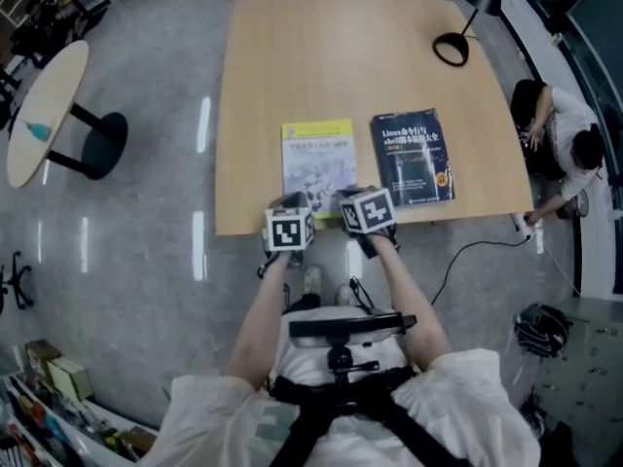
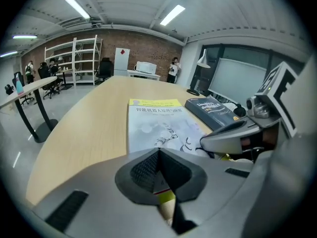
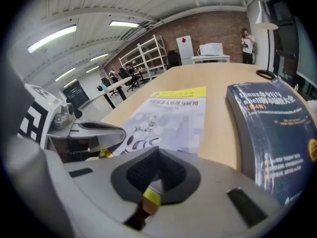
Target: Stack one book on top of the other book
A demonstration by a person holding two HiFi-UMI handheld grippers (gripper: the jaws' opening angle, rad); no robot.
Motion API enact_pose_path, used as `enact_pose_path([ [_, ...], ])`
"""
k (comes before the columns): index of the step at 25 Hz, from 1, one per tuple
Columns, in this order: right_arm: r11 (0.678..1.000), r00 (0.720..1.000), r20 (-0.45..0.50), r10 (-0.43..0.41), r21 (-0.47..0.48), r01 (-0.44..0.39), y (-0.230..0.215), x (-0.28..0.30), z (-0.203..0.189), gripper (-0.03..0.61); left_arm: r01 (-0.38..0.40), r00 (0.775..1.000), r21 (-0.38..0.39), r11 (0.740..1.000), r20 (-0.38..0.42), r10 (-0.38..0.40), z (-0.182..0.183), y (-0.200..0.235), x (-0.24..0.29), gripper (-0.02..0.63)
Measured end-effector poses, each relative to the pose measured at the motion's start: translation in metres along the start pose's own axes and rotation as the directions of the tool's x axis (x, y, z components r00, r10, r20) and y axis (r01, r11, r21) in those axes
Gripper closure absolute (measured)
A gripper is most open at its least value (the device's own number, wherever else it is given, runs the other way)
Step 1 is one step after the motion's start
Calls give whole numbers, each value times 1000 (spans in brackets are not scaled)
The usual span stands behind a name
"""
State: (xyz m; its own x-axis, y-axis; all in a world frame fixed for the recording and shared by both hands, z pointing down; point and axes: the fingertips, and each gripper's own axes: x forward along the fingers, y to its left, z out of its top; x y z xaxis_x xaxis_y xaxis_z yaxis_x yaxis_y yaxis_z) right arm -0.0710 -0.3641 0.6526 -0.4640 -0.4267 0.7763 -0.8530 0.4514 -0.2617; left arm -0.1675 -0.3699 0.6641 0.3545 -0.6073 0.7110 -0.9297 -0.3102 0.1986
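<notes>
Stacking not begun: we see yellow-and-white paperback book (image 1: 318, 163) left, thick dark blue book (image 1: 413, 156) right, apart on pale wooden desk (image 1: 341, 56). Left gripper (image 2: 158, 151), right gripper (image 3: 157, 151): jaws pressed together, gripping nothing.

Bright, even light falls from ceiling strip lights (image 2: 78, 7), glare streaks the floor (image 1: 202, 125), and gripper views warp at edges.
</notes>
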Motion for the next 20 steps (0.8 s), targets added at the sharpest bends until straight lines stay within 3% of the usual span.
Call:
enact_pose_path([
  [4, 998, 999, 19, -48, -44, 49, -2, 2, -1, 583, 4, 1000, -36, 999, -26, -4, -3, 2, -1, 603],
  [20, 1000, 999, 44, -14, 4, 13, 14, -23, -41, 583, 33, 998, -79, 996, -47, -37, -49, -26, -32, 603],
])
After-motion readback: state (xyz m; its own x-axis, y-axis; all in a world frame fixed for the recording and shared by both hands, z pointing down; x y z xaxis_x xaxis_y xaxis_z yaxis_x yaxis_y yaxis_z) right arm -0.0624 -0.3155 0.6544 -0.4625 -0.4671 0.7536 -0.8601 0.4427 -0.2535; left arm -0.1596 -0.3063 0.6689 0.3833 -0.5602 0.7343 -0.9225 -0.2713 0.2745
